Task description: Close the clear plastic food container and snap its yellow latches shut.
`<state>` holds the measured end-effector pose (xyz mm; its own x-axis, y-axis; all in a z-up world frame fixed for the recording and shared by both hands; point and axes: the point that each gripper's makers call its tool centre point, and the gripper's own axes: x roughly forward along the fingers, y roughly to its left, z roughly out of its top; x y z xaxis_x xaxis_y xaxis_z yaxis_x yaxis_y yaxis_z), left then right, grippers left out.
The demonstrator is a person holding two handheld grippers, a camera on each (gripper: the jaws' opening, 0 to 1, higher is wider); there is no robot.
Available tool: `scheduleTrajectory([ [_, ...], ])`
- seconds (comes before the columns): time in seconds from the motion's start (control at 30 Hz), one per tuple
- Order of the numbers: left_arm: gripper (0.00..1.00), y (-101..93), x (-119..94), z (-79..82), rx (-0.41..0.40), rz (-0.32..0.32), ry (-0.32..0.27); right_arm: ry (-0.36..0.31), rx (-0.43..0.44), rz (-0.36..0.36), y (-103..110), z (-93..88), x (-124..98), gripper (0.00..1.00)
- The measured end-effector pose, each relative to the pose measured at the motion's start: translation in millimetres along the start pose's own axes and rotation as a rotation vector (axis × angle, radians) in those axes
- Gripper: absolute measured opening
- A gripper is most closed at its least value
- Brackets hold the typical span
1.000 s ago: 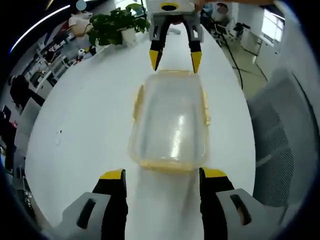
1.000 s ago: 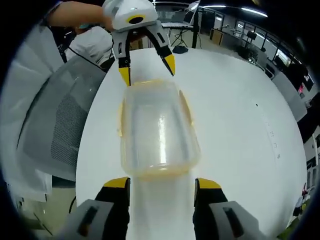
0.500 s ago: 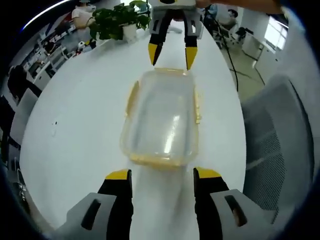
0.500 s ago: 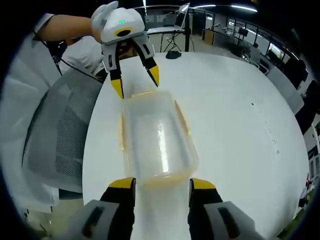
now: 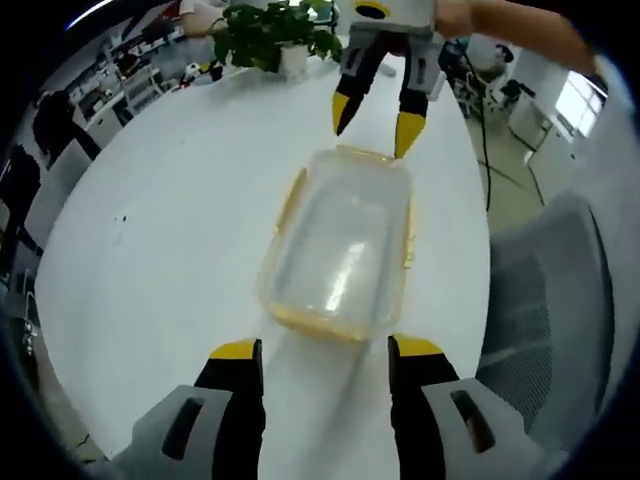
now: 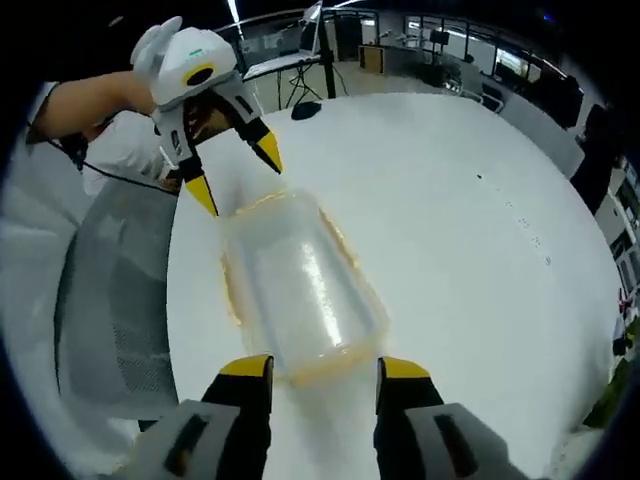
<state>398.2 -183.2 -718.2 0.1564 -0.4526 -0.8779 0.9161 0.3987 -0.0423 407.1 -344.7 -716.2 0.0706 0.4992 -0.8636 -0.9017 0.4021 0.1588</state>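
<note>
- A clear plastic food box with a yellow rim and yellow latches (image 5: 340, 255) sits on a big round white table (image 5: 160, 230). It lies long-ways between the two grippers.
- The lid looks like it is already on top. I cannot tell for sure if the latches are snapped down.
- The left gripper (image 5: 318, 350) is at one short end of the box. Its two yellow-tipped jaws are spread apart and hold nothing. The end of the box sits just past the tips, lined up with the gap.
- The right gripper (image 6: 318, 368) is at the other short end. Its jaws are spread apart too, and empty. The box end is very close to the tips there.
- In the right gripper view you can see the left gripper far off, across the box, with a person's bare arm (image 6: 85, 100) behind it.
- I think the grippers face each other like this so each one can push a latch at its own end, and so the box does not slide away.
- The long sides also have yellow latches. They look a bit flared out, so they may need pressing later.
- A green leafy plant in a white pot (image 5: 275, 30) stands far back on the table.
- A grey mesh chair (image 6: 110, 300) is beside the table edge.
</note>
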Motion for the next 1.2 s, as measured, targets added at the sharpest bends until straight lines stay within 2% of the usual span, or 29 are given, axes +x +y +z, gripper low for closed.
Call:
scheduleTrajectory([
  [0.1, 0.46, -1.2, -1, 5.6, -0.097, 0.001, -0.012, -0.006, 0.053, -0.020, -1, 2.0, 0, 0.37],
  [0.13, 0.44, 0.7, -2, 3.7, -0.130, 0.020, 0.003, -0.011, 0.065, -0.029, -2, 2.9, 1, 0.36],
  [0.17, 0.44, 1.4, -2, 3.2, -0.148, 0.027, 0.014, -0.005, 0.081, -0.041, -3, 2.2, 1, 0.35],
  [0.23, 0.45, 2.7, -1, 5.8, -0.185, 0.039, -0.001, -0.016, 0.096, -0.045, -3, 3.8, 3, 0.34],
  [0.3, 0.45, -0.1, -1, 7.0, -0.224, 0.041, -0.007, -0.022, 0.146, -0.052, -3, 4.6, 5, 0.35],
  [0.43, 0.45, -0.8, 4, 1.8, -0.252, 0.063, 0.016, -0.014, 0.199, -0.078, -5, 2.4, 7, 0.35],
  [0.5, 0.47, -1.8, 6, 5.7, -0.321, 0.081, -0.017, -0.019, 0.235, -0.097, -9, 1.3, 8, 0.35],
  [0.53, 0.47, -6.4, 8, 5.0, -0.334, 0.060, -0.013, -0.028, 0.279, -0.115, -12, 0.7, 7, 0.35],
  [0.57, 0.47, -7.0, 9, 3.9, -0.349, 0.060, -0.009, -0.027, 0.276, -0.114, -12, -0.4, 8, 0.36],
  [0.63, 0.47, -9.3, 11, 4.5, -0.394, 0.053, -0.021, -0.032, 0.329, -0.126, -14, -3.4, 8, 0.36],
  [0.7, 0.47, -10.4, 13, 5.5, -0.467, 0.059, -0.036, -0.022, 0.369, -0.132, -15, -9.0, 10, 0.36],
  [0.8, 0.49, -10.3, 16, 2.4, -0.478, 0.070, -0.020, -0.032, 0.430, -0.125, -14, -11.1, 11, 0.36],
  [0.97, 0.53, -9.9, 20, 4.9, -0.550, 0.081, -0.038, -0.032, 0.472, -0.124, -12, -13.1, 15, 0.36],
  [1.13, 0.44, -12.2, 24, 12.8, -0.578, 0.069, -0.080, -0.035, 0.496, -0.117, -7, -9.7, 18, 0.38],
  [1.2, 0.45, -11.5, 27, 12.2, -0.567, 0.077, -0.077, -0.037, 0.522, -0.100, -5, -9.1, 19, 0.37],
])
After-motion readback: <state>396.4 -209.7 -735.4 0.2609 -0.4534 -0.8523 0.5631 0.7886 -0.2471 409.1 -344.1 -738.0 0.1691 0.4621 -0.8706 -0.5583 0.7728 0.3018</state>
